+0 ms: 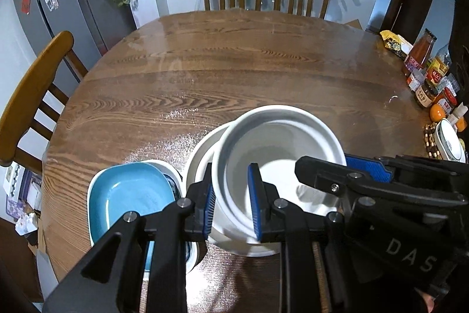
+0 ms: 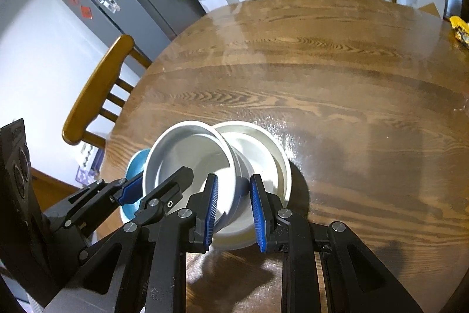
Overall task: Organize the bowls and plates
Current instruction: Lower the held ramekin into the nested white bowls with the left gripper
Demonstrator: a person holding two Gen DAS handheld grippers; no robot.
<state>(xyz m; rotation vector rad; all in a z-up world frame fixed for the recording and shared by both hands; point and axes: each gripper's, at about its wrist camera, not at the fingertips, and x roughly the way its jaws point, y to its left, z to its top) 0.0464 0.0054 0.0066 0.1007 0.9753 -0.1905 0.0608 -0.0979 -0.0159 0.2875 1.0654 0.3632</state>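
Holding the white bowl (image 1: 272, 166) by both sides: my left gripper (image 1: 233, 206) pinches its left wall, my right gripper (image 2: 234, 210) its right wall, fingers closed on it. It hangs tilted, part-nested over the lower bowl (image 2: 272, 154) on the surface (image 1: 234, 72); a blue plate (image 1: 129, 195) sits just left

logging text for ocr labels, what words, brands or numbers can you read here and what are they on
"DAS": white letters on the black body of the right hand-held gripper, low on the right of the left wrist view; it may run on out of sight.
Jars and bottles at the table's right edge: labels too small and blurred to read.
Yellow packet: print unreadable.
Fridge: photos and red stickers, nothing legible.
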